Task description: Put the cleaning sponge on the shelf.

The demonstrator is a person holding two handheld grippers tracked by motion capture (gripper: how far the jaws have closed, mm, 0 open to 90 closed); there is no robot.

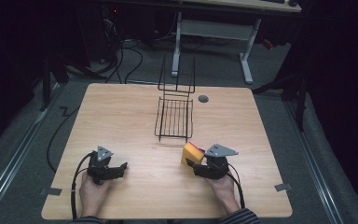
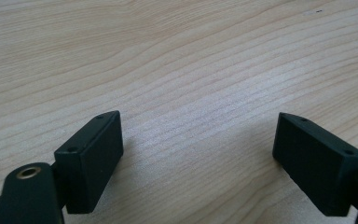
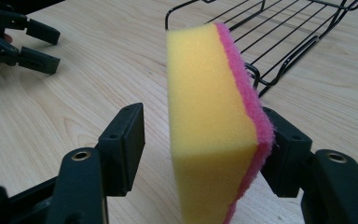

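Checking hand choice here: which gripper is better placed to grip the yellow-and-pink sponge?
Right. The right gripper already straddles the yellow-and-pink sponge, near the black wire basket; the left gripper hangs open over bare wood.

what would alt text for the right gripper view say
A yellow sponge with a pink scouring side stands on edge between the right tongs, one jaw still apart from it. A black wire rack lies behind on the wooden table.

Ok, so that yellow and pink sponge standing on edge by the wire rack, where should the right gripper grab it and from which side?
Grip the sponge across its thickness, one pad on the yellow foam face, the other on the pink scouring face. It stands on edge, so come in level from the person's side, as the right gripper already does; its jaws straddle it, with a gap on the yellow side. The wire rack blocks the far side.
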